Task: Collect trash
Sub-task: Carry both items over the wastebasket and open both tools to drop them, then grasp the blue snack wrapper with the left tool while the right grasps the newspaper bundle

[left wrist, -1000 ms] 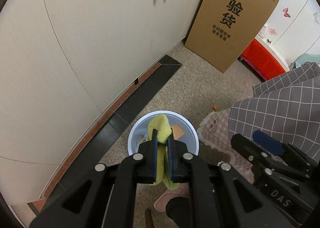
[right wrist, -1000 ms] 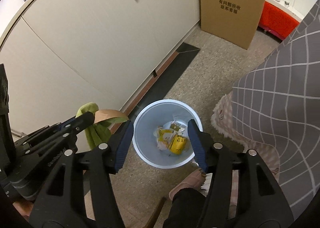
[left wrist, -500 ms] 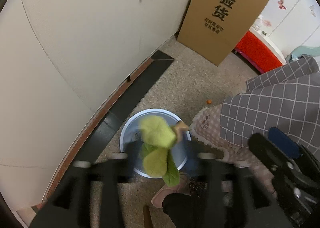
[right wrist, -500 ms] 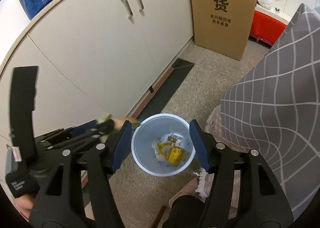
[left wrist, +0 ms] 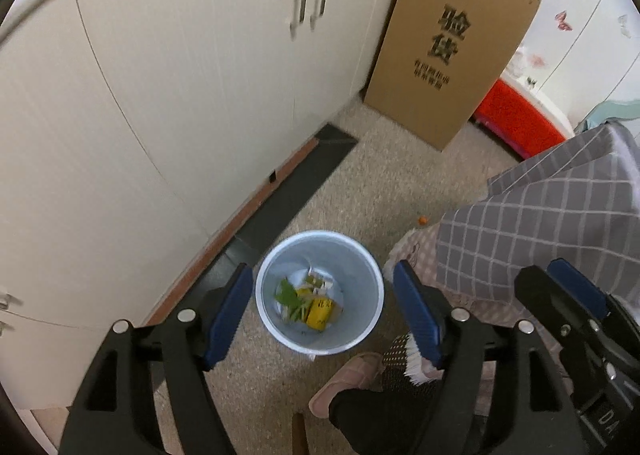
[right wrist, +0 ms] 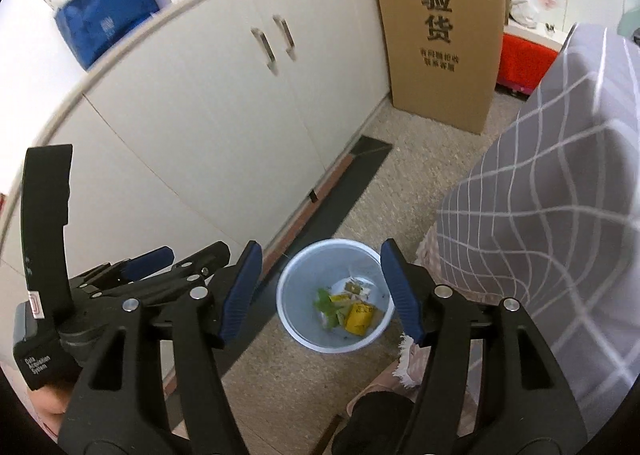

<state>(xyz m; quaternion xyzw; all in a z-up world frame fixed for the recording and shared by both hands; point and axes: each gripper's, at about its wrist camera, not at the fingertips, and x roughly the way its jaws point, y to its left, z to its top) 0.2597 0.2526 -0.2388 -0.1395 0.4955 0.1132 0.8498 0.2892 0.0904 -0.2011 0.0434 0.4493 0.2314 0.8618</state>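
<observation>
The left tongs (left wrist: 322, 309) are opening with nothing between them; the right tongs (right wrist: 320, 293) stand wide and empty. Below both, the bin (left wrist: 362, 319) on the floor holds green leaves (left wrist: 289, 295) (beside a yellow packet (left wrist: 319, 310)).

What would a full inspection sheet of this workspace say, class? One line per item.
Surface: speckled floor, small orange bit lying on it.
Job's things: bin upright, holding green leaves and a yellow packet.
Clutter: cardboard box leaning by the cabinets.
Grippers: left gripper opening, nothing between its jaws; right gripper open, empty.
Cables: nothing seen.
Surroundings: white cabinets, checked cloth, red crate.
</observation>
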